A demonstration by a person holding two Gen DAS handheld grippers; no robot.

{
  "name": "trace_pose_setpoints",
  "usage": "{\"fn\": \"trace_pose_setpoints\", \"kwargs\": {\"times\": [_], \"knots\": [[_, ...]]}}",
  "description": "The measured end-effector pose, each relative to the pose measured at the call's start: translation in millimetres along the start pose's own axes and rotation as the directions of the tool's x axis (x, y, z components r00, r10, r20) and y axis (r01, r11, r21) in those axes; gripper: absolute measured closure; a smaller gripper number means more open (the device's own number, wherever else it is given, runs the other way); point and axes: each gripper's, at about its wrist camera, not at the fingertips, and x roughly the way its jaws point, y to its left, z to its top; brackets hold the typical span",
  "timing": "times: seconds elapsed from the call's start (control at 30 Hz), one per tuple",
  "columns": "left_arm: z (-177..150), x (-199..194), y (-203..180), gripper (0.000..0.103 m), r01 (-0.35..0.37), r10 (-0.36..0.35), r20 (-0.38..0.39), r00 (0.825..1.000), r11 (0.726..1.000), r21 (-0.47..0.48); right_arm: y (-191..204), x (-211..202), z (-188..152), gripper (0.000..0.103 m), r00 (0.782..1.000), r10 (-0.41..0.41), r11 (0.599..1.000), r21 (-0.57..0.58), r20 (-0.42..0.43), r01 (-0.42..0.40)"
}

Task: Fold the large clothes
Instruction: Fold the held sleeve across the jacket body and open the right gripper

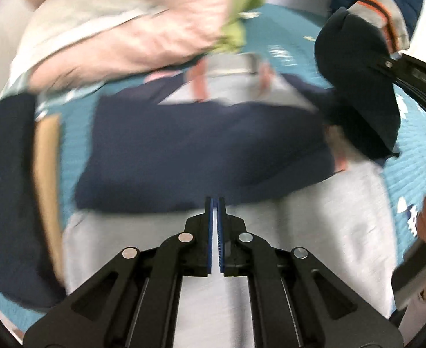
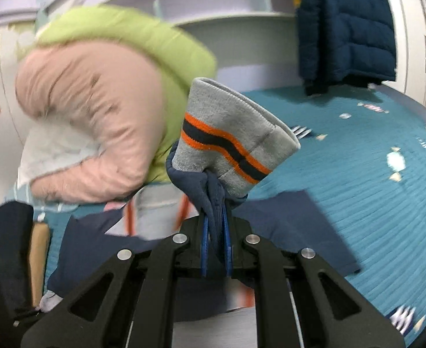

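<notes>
Between the right claw's point(image 2: 215, 226) pressed pads, one navy sleeve with a grey striped cuff point(image 2: 230, 136) is pinched above the teal bedspread point(image 2: 358, 179). One left claw point(image 1: 215, 203), pressed together, holds nothing over the navy-and-grey garment point(image 1: 201, 150) lying there.

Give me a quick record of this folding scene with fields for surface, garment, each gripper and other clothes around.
surface: teal quilted bed cover
garment: navy and grey sweater lying on the cover
right gripper: shut on the sleeve, at the navy cloth below its grey cuff with orange stripes
left gripper: shut, nothing between the pads
other clothes: pink and green bundle; blue puffer jacket hanging behind
</notes>
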Motion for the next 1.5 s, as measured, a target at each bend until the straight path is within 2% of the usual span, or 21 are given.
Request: {"fn": "trace_pose_setpoints", "kwargs": {"times": [0.1, 0.2, 0.33, 0.4, 0.43, 0.47, 0.5, 0.57, 0.67, 0.73, 0.87, 0.93, 1.0, 1.03, 1.17, 1.23, 1.27, 1.3, 1.33, 1.37, 1.5], "knots": [[-20.0, 2.4, 49.0, 0.098, -0.047, 0.046, -0.025, 0.999, 0.997, -0.058, 47.1, 25.1, -11.7, 0.094, 0.998, -0.038, 0.998, -0.052, -0.044, 0.036], [-36.3, 9.9, 90.2, 0.098, -0.088, 0.082, -0.057, 0.995, 0.990, -0.113, 79.0, 45.9, -28.4, 0.094, 0.993, 0.022, 0.998, -0.060, -0.113, -0.029], [-47.6, 14.9, 114.7, 0.098, -0.088, 0.076, -0.078, 0.994, 0.982, -0.165, 110.5, 73.5, -51.9, 0.088, 0.975, 0.032, 0.986, -0.155, -0.220, -0.067], [-50.6, 14.1, 118.8, 0.098, -0.088, 0.077, -0.072, 0.994, 0.982, -0.164, 115.5, 83.5, -62.2, 0.071, 0.949, 0.106, 0.972, -0.169, -0.296, -0.162], [-50.0, 14.4, 117.9, 0.098, -0.084, 0.073, -0.071, 0.995, 0.982, -0.167, 114.8, 84.2, -65.4, 0.050, 0.931, 0.163, 0.963, -0.153, -0.327, -0.222], [-49.6, 14.1, 118.4, 0.098, -0.077, 0.066, -0.071, 0.995, 0.982, -0.173, 112.8, 82.6, -66.6, 0.037, 0.908, 0.239, 0.947, -0.122, -0.343, -0.296], [-50.0, 12.6, 117.6, 0.098, -0.074, 0.062, -0.070, 0.996, 0.982, -0.176, 107.9, 76.6, -66.5, 0.036, 0.891, 0.311, 0.929, -0.092, -0.332, -0.359], [-48.9, 8.0, 113.7, 0.098, -0.062, 0.052, -0.063, 0.997, 0.982, -0.180, 99.8, 67.9, -65.9, 0.035, 0.872, 0.363, 0.906, -0.093, -0.330, -0.412], [-41.8, 1.6, 103.4, 0.098, -0.051, 0.045, -0.041, 0.998, 0.985, -0.164, 71.4, 53.2, -61.3, 0.030, 0.897, 0.329, 0.921, -0.107, -0.297, -0.373], [-35.7, -3.4, 93.8, 0.098, -0.032, 0.029, -0.022, 0.999, 0.989, -0.142, 50.2, 42.1, -57.0, 0.030, 0.916, 0.294, 0.934, -0.120, -0.275, -0.336], [-11.0, -2.1, 74.2, 0.098, 0.021, -0.020, 0.008, 1.000, 0.989, -0.145, -1.6, 24.8, -43.0, 0.033, 0.972, 0.130, 0.975, -0.153, -0.198, -0.162], [1.0, -3.6, 62.9, 0.098, 0.056, -0.052, 0.028, 0.998, 0.988, -0.144, -25.2, 22.5, -36.1, 0.036, 0.971, 0.138, 0.978, -0.129, -0.196, -0.165], [17.1, -7.1, 49.3, 0.098, 0.078, -0.070, 0.067, 0.995, 0.989, -0.128, -43.9, 23.4, -30.8, 0.046, 0.980, 0.077, 0.987, -0.127, -0.183, -0.102], [23.3, -7.1, 44.5, 0.098, 0.083, -0.074, 0.080, 0.994, 0.989, -0.122, -49.6, 25.0, -29.9, 0.056, 0.982, 0.045, 0.989, -0.133, -0.182, -0.070], [52.9, 13.9, 33.2, 0.098, 0.122, -0.114, 0.064, 0.991, 0.982, -0.146, -82.3, 48.0, -29.6, 0.079, 0.963, -0.038, 0.997, -0.073, -0.267, 0.019], [65.1, 44.1, 34.6, 0.099, 0.032, -0.031, 0.011, 0.999, 0.986, -0.162, -98.1, 68.8, -38.9, 0.081, 0.932, -0.099, 0.995, -0.061, -0.349, 0.083], [66.9, 58.6, 36.2, 0.099, -0.025, 0.021, -0.028, 0.999, 0.987, -0.158, -108.3, 88.0, -50.6, 0.084, 0.898, -0.132, 0.991, -0.058, -0.419, 0.119], [66.8, 84.9, 41.1, 0.100, -0.131, 0.114, -0.114, 0.987, 0.980, -0.152, -114.9, 98.7, -58.4, 0.085, 0.884, -0.125, 0.992, -0.035, -0.450, 0.123], [63.8, 104.0, 47.5, 0.100, -0.163, 0.140, -0.152, 0.978, 0.974, -0.156, -122.3, 101.1, -62.0, 0.086, 0.898, -0.089, 0.995, 0.004, -0.430, 0.101], [62.9, 102.1, 49.2, 0.100, -0.153, 0.137, -0.110, 0.984, 0.977, -0.149, -123.2, 99.4, -60.6, 0.086, 0.903, -0.081, 0.996, 0.005, -0.421, 0.092], [61.8, 81.6, 48.8, 0.099, -0.108, 0.098, -0.087, 0.991, 0.987, -0.119, -117.1, 97.2, -49.8, 0.086, 0.901, -0.079, 0.997, -0.020, -0.426, 0.078]]}}
